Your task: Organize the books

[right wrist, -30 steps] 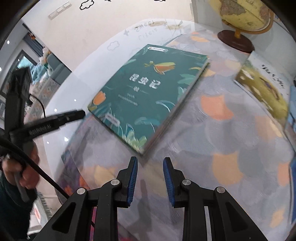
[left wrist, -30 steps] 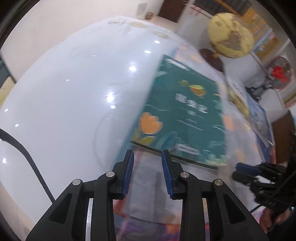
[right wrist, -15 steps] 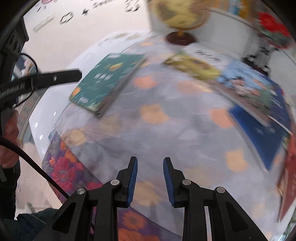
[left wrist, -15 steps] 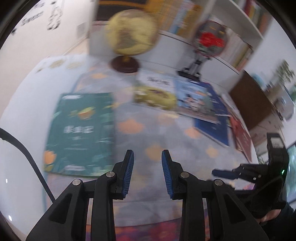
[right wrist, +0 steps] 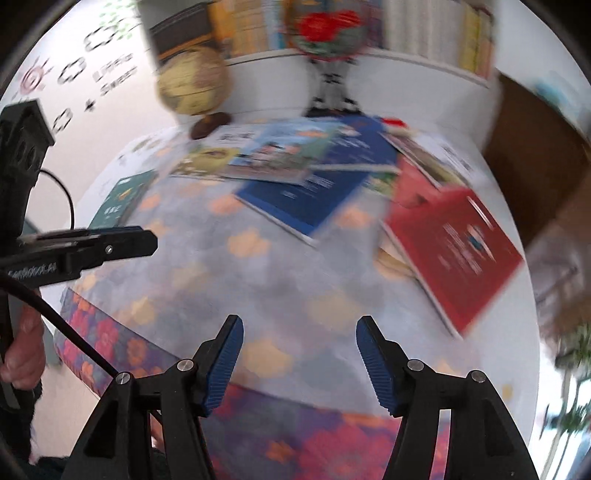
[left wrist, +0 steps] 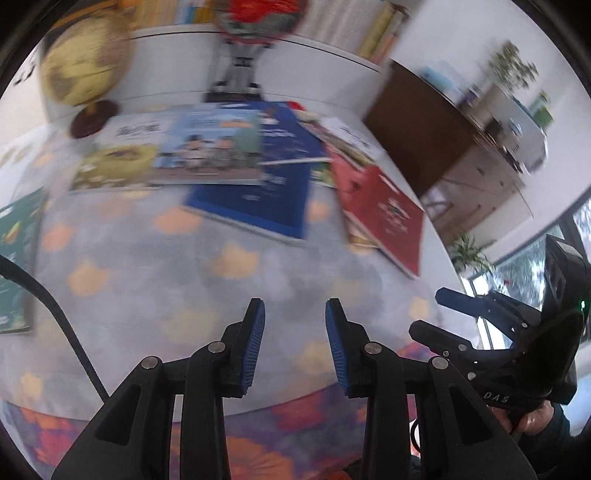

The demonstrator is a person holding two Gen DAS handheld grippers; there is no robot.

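Observation:
Several books lie on the table. A green book [left wrist: 14, 254] [right wrist: 118, 201] lies alone at the left. A dark blue book [left wrist: 258, 192] [right wrist: 317, 192], a light blue picture book [left wrist: 210, 151] [right wrist: 284, 147], a yellow-green book [left wrist: 114, 166] and a red book [left wrist: 388, 214] [right wrist: 454, 251] overlap across the back and right. My left gripper [left wrist: 294, 343] is open and empty above the near table edge; it also shows in the right wrist view [right wrist: 110, 243]. My right gripper [right wrist: 299, 362] is open wide and empty, also seen in the left wrist view [left wrist: 443, 314].
A yellow globe [left wrist: 85, 70] [right wrist: 192, 85] and a red ornament on a stand [left wrist: 255, 22] [right wrist: 328, 33] stand at the back by a bookshelf. A brown cabinet [left wrist: 436, 125] is at the right. The grey flowered tablecloth [left wrist: 184, 295] covers the table.
Both grippers have swung right, away from the green book toward the overlapping books. The right gripper's jaws have opened wider.

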